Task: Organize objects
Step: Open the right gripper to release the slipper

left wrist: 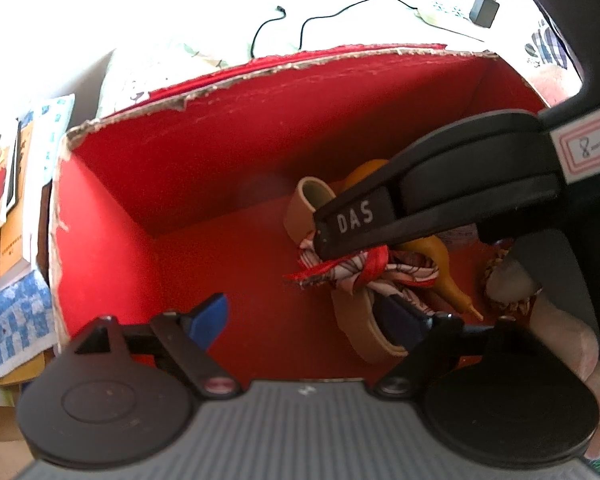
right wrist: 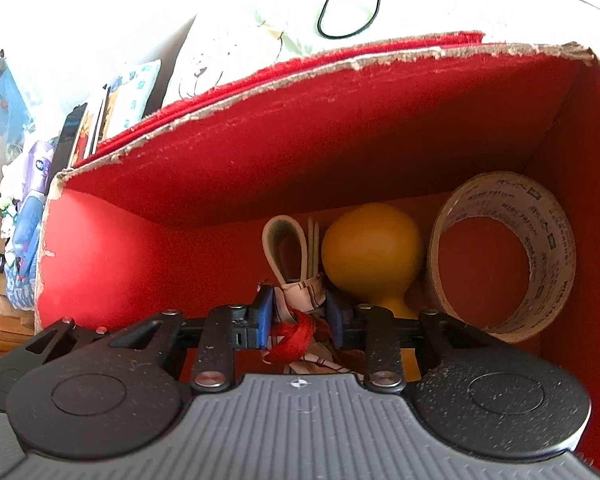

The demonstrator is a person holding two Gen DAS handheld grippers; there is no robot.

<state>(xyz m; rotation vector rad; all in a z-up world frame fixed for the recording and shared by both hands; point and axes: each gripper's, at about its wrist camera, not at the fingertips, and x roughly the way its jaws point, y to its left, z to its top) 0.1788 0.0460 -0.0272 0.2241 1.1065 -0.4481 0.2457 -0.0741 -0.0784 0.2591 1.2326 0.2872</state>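
A red cardboard box with a torn rim lies open below both grippers. Inside it are an orange gourd, a tan strap loop, thin pale sticks and a tape roll leaning on the right wall. My right gripper is low in the box, shut on a red-and-white patterned cloth tied with red ribbon. From the left wrist view that cloth hangs under the right gripper, over the gourd. My left gripper stands open above the box floor, holding nothing.
A black cable and power adapter lie on the pale surface behind the box. Books and a blue patterned cloth sit to the left. A hand shows at the right edge. The box's left half has bare red floor.
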